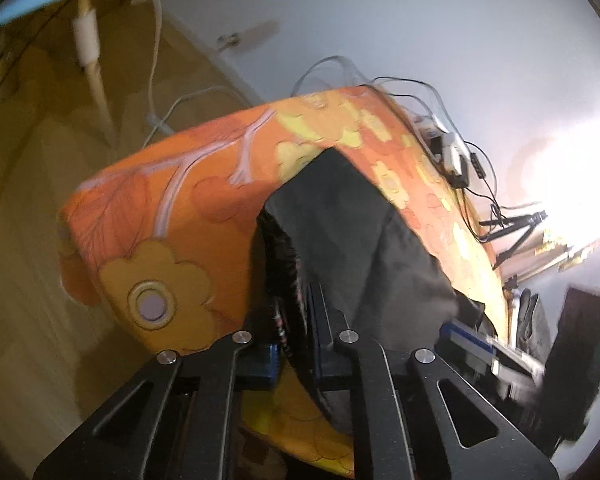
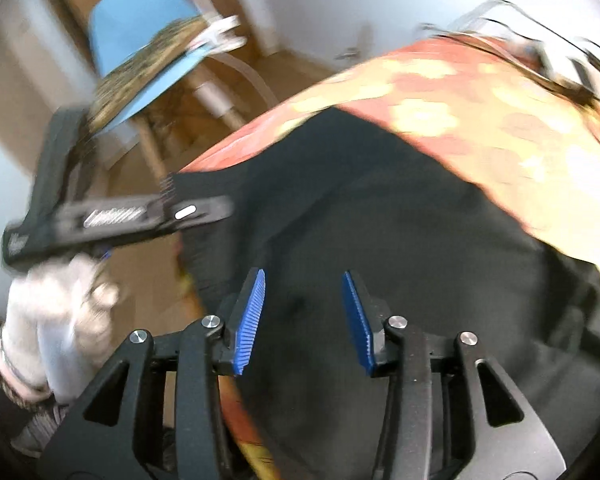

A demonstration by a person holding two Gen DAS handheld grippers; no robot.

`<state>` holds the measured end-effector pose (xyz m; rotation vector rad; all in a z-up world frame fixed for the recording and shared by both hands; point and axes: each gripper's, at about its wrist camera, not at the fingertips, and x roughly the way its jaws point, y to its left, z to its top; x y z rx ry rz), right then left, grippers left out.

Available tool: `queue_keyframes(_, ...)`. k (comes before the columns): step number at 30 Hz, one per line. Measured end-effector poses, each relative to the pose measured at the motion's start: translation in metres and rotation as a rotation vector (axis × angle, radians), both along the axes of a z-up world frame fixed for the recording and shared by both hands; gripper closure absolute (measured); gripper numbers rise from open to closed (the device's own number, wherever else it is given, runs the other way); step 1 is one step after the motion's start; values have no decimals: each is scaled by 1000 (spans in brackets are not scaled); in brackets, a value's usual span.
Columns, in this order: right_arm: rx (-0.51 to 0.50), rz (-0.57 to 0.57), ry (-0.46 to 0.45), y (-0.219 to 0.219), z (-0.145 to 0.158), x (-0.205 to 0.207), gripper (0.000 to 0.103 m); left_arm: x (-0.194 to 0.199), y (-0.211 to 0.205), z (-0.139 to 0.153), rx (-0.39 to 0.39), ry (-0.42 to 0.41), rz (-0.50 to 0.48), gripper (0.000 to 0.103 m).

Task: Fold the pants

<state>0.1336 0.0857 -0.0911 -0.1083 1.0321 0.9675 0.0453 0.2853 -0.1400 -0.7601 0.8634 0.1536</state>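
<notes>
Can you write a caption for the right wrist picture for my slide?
Right gripper open above dark pants on an orange flowered cloth, while the left gripper pinches the pants' edge.

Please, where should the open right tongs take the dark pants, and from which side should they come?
Probably the near edge of the pants, just below the right tongs. Come from above, one finger each side of a raised fold, since the cloth lies flat on the orange flowered cover. The left tongs hold the waistband side.

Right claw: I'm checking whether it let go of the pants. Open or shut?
Open. The right claw shows a clear gap between its blue pads, with the dark pants lying beneath, ungripped.
</notes>
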Motion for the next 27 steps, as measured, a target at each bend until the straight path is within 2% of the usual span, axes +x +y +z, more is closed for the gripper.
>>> queue_keyframes(4, 34, -78, 66, 0, 14, 27, 59, 4, -29, 23, 133, -62, -84, 95)
queue_keyframes(6, 40, -65, 86, 7, 23, 35, 45, 5, -42, 29, 185, -83, -129, 95)
queue_keyframes(7, 39, -55, 92, 15, 28, 38, 44, 5, -47, 29, 200, -86, -148, 95)
queue_keyframes(13, 33, -17, 124, 61, 45, 49, 41, 5, -60, 24, 226, -81, -201, 95)
queue_keyframes(17, -73, -13, 150, 97, 32, 54, 40, 2, -62, 29, 252, -92, -211, 95)
queue_keyframes(20, -124, -1, 151, 107, 22, 52, 41, 1, -63, 30, 246, -98, -225, 95)
queue_keyframes(22, -122, -2, 159, 106, 17, 51, 62, 0, -66, 32, 240, -102, -237, 95)
queue_keyframes(23, -120, -2, 174, 104, 15, 51, 84, 0, -69, 33, 235, -105, -242, 95)
queue_keyframes(24, -113, -4, 185, 100, 15, 52, 94, 0, -71, 34, 229, -110, -247, 95)
queue_keyframes(27, -83, -34, 138, 81, 26, 49, 97, -2, -80, 43, 224, -139, -271, 95)
